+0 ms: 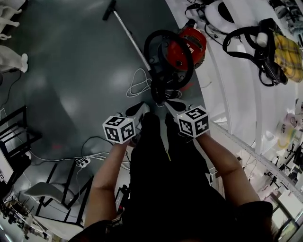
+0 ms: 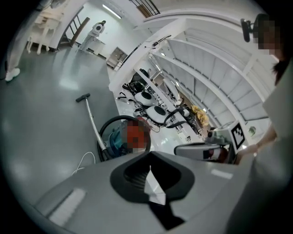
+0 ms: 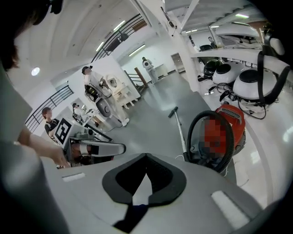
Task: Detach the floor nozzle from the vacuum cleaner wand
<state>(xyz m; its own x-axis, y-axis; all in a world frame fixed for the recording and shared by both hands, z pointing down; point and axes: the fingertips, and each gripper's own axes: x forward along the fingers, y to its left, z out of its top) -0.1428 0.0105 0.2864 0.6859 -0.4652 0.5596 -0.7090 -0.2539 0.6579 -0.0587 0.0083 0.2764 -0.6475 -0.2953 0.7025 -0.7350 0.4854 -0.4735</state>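
Two grippers mid-frame: left gripper [image 1: 138, 109], right gripper [image 1: 173, 105], both closed tight, holding nothing. Floor nozzle [image 1: 109, 9] on wand [image 1: 130, 37], top middle.

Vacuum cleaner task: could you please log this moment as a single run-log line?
stage: no contact yet | left gripper: shut, empty | right gripper: shut, empty | floor nozzle: on wand, untouched

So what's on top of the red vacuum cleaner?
A black hose lies in a big loop over the red vacuum cleaner. The loop covers part of the body, so whatever sits under it there cannot be seen.
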